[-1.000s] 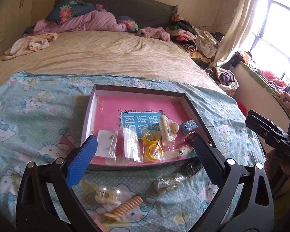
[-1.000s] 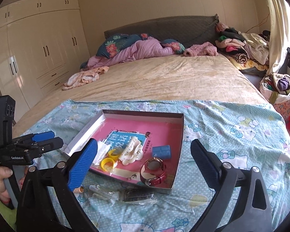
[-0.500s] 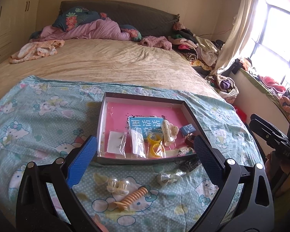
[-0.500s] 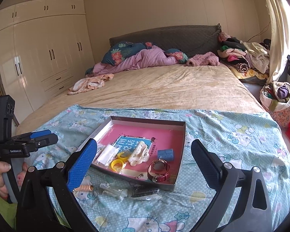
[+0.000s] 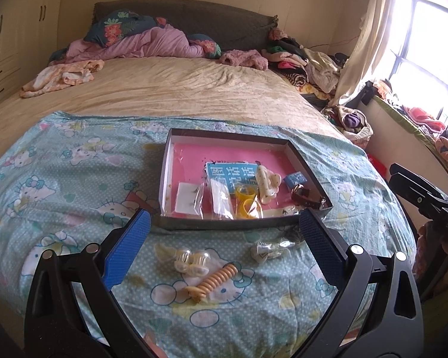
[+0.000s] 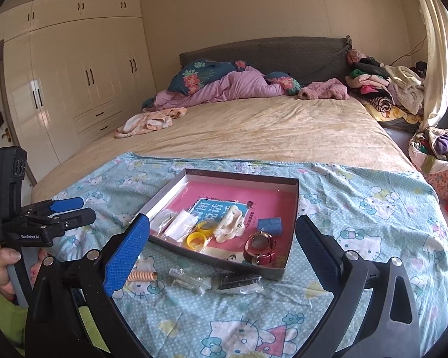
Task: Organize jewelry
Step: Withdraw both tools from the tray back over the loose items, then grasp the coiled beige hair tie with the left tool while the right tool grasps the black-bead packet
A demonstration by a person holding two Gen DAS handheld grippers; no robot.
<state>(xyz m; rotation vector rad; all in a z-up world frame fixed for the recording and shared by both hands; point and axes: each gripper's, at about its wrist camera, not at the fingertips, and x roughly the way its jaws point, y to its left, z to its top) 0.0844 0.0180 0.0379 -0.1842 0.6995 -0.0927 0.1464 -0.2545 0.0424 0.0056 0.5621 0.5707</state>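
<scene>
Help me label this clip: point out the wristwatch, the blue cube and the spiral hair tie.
wristwatch (image 6: 260,243), right wrist view, on its dial.
blue cube (image 6: 270,226), right wrist view, on its top face.
spiral hair tie (image 5: 216,277), left wrist view, mid-coil.

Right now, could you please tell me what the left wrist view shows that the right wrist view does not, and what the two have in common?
Only the left wrist view shows the two clear bead-like pieces on the sheet and the bright window.

Only the right wrist view shows the cream wardrobe, the hand holding the left gripper, and the watch face clearly.

Both show the open box, yellow rings, blue cube, spiral hair tie and clear packet outside the box.
</scene>
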